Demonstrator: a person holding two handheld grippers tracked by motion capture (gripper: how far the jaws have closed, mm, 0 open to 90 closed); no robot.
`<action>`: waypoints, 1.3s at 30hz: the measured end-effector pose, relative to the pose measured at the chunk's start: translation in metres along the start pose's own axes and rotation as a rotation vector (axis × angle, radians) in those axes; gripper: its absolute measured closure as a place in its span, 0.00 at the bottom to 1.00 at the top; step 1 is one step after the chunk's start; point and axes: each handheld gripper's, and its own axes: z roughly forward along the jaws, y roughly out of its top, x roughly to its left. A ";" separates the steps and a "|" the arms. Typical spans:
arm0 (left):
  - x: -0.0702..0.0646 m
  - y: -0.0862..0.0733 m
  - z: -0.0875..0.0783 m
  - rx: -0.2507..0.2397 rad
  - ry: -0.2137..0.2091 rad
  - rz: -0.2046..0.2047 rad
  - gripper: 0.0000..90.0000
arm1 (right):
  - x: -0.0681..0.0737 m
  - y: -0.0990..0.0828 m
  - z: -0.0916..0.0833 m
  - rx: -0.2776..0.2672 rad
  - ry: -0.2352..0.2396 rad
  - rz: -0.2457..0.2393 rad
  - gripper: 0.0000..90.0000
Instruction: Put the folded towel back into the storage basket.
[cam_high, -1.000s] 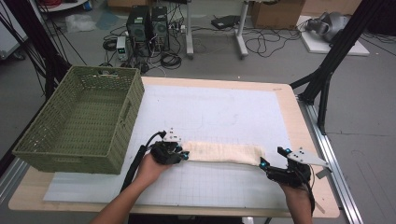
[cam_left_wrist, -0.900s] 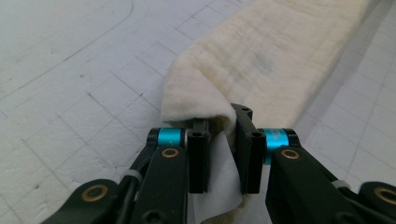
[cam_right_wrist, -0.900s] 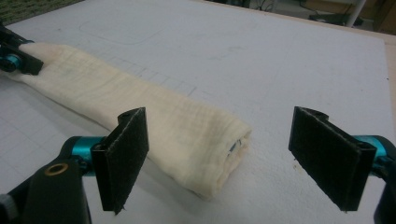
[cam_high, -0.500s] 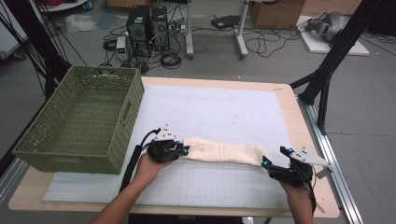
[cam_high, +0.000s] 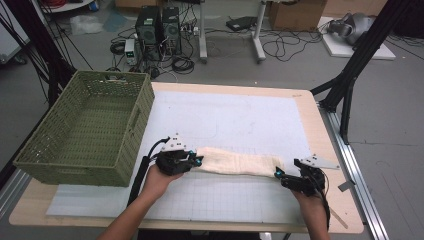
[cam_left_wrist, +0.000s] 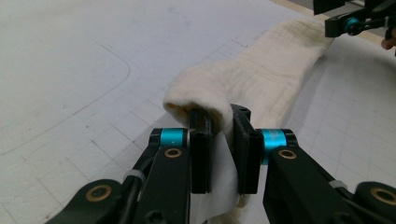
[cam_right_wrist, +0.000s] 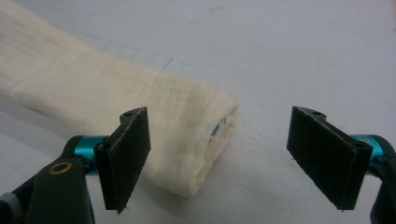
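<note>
My left gripper (cam_left_wrist: 219, 140) has its two black jaws pinched tight on one end of the long cream-coloured folded cloth (cam_left_wrist: 261, 79), a fold of the fabric bunched up and squeezed between the pads. From above, that cloth (cam_high: 237, 161) lies stretched out in a narrow band across the near part of the white gridded mat (cam_high: 225, 120) covering the wooden table (cam_high: 327, 150), running from my left gripper (cam_high: 197, 160) over to my right one. My left hand (cam_high: 159, 181) comes in from the bottom edge, wrapped around the gripper body. Over on the other side, my right gripper (cam_right_wrist: 219, 158) is spread wide, jaws well apart and clamped on nothing; the rounded end of the cloth (cam_right_wrist: 140, 130) sits on the mat between them, closer to the left-hand pad in that view, and I cannot tell whether that pad touches it. In the high view my right gripper (cam_high: 278, 174) sits just at the cloth's right end, with my right hand (cam_high: 312, 200) behind it. Off to the left, the green woven plastic basket (cam_high: 85, 130) stands on the table's left edge, well apart from the cloth.
</note>
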 end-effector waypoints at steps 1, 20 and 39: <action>-0.001 0.000 -0.001 0.000 0.000 0.002 0.87 | 0.001 -0.001 0.004 0.019 0.007 -0.003 0.26; -0.005 -0.009 -0.007 0.004 -0.002 0.008 0.87 | 0.004 -0.001 0.021 0.120 0.172 0.052 0.85; -0.005 -0.017 -0.047 -0.130 0.014 -0.002 0.87 | 0.015 0.012 0.004 -0.067 0.290 -0.100 0.88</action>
